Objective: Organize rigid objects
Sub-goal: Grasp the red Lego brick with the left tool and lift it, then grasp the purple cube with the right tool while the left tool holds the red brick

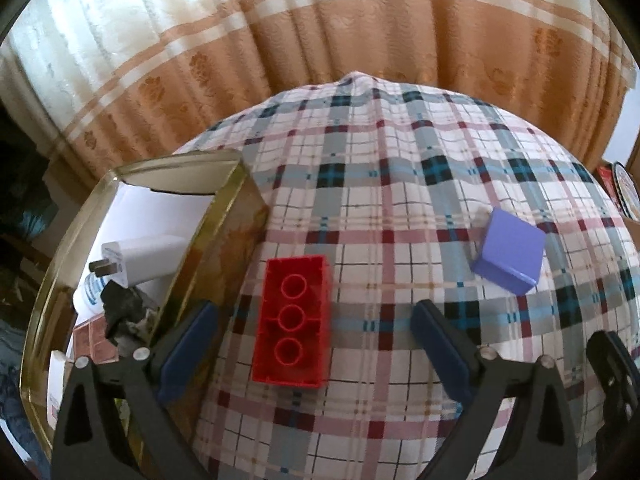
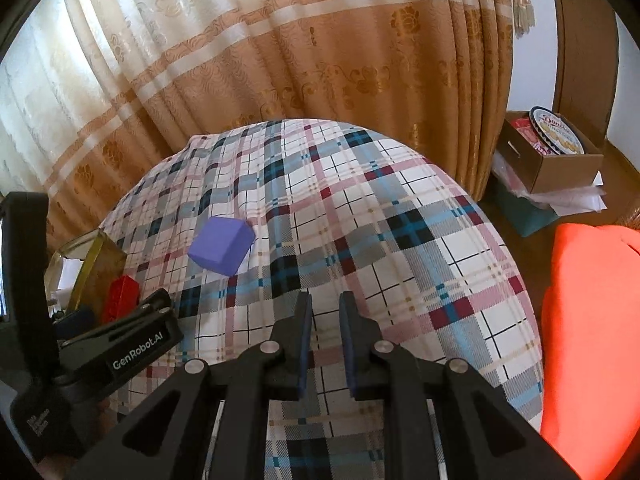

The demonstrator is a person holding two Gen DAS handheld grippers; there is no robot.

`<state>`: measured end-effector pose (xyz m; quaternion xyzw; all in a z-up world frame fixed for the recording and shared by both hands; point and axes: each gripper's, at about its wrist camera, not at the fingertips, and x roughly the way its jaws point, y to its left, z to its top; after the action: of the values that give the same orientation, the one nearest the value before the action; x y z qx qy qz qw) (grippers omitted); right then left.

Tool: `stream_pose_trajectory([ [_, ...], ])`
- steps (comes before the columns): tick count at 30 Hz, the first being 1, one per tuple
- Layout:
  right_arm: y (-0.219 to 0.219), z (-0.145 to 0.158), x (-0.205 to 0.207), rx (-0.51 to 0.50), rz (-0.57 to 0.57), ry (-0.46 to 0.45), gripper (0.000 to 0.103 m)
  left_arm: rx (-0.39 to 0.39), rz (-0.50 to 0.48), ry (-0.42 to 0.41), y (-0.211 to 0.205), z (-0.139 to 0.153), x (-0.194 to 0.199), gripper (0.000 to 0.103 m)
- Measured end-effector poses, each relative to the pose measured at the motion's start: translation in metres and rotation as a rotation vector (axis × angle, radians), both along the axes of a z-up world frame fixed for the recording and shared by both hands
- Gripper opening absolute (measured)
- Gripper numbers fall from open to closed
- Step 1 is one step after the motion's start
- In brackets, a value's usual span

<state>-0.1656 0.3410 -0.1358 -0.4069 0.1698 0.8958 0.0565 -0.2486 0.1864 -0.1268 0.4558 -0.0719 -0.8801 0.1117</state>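
Note:
A red toy brick point(image 1: 294, 322) lies underside up on the plaid cloth, between the fingers of my left gripper point(image 1: 316, 322), which is open and not touching it. A purple cube point(image 1: 510, 250) sits on the cloth to the right and farther back. A gold tin box point(image 1: 224, 240) stands at the left, holding a white charger point(image 1: 140, 258) and other small items. In the right wrist view my right gripper point(image 2: 325, 312) hovers over bare cloth, its jaws nearly shut and empty. The purple cube point(image 2: 222, 250) is to its upper left, and the red brick point(image 2: 120, 296) and the tin point(image 2: 96, 268) are at far left.
The plaid-covered table point(image 2: 400, 240) is rounded and drops away on all sides. A striped curtain point(image 2: 280, 60) hangs behind it. A cardboard box with a cookie tin point(image 2: 552, 148) sits at right, and an orange cushion point(image 2: 592, 340) lies at the right edge.

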Motion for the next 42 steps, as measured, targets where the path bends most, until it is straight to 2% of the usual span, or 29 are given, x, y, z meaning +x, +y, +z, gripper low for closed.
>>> stream_pose_trajectory([
  [2,0.000,0.000,0.000,-0.006,0.000,0.001,0.016,0.006,0.024,0.012,-0.001,0.000,0.000,0.100],
  [4,0.000,0.000,0.000,-0.011,0.000,0.004,0.016,0.063,0.054,0.011,-0.006,-0.001,-0.001,0.099],
  [10,0.000,0.000,0.000,-0.003,0.001,0.004,0.016,0.082,0.018,-0.001,-0.004,-0.001,-0.004,0.095],
  [12,0.001,0.000,0.000,0.000,0.002,0.003,0.016,0.078,0.002,-0.002,-0.005,0.000,-0.002,0.089],
  [14,0.000,0.000,0.000,0.001,0.002,0.003,0.016,0.063,-0.002,0.006,-0.007,0.002,-0.001,0.074],
  [16,0.000,0.000,0.000,0.003,0.002,0.002,0.016,0.042,-0.014,0.012,-0.010,0.003,0.001,0.065],
  [18,0.000,-0.001,0.000,0.010,0.001,0.000,0.016,0.024,-0.039,0.002,-0.008,0.003,0.003,0.064],
  [20,-0.001,-0.001,0.000,0.014,0.001,-0.001,0.016,0.031,-0.067,0.005,-0.004,0.003,0.006,0.049],
  [24,-0.001,-0.001,0.000,0.005,0.001,0.001,0.016,0.072,-0.033,0.023,-0.006,0.002,0.009,0.047],
  [26,0.000,-0.001,0.000,0.000,0.001,0.003,0.016,0.085,0.000,0.027,-0.011,0.002,0.008,0.059],
  [27,0.000,-0.001,0.000,0.000,0.001,0.003,0.017,0.102,0.008,0.029,-0.014,0.002,0.008,0.059],
  [30,-0.002,-0.001,0.000,0.021,0.002,-0.005,0.017,0.161,-0.008,0.024,-0.020,0.002,0.008,0.054],
  [32,-0.003,0.000,-0.002,0.018,0.016,-0.008,0.018,0.229,-0.038,0.024,-0.024,0.001,0.008,0.036],
  [33,-0.002,0.001,-0.002,-0.011,0.023,0.002,0.018,0.235,-0.053,0.024,-0.026,0.001,0.008,0.031],
  [35,-0.005,0.003,-0.006,-0.037,0.038,0.016,0.019,0.241,-0.076,0.008,-0.028,0.002,0.008,0.030],
  [37,-0.014,0.007,-0.015,-0.040,0.091,0.025,0.028,0.272,-0.076,-0.011,-0.034,0.005,0.012,0.030],
  [39,-0.024,0.013,-0.022,-0.035,0.164,0.048,0.054,0.290,-0.090,-0.008,-0.039,0.011,0.017,0.030],
  [41,-0.034,0.021,-0.027,0.004,0.220,0.076,0.068,0.284,-0.130,0.015,-0.041,0.025,0.026,0.030],
  [42,-0.039,0.025,-0.030,0.032,0.241,0.086,0.072,0.276,-0.141,0.026,-0.042,0.030,0.030,0.030],
])
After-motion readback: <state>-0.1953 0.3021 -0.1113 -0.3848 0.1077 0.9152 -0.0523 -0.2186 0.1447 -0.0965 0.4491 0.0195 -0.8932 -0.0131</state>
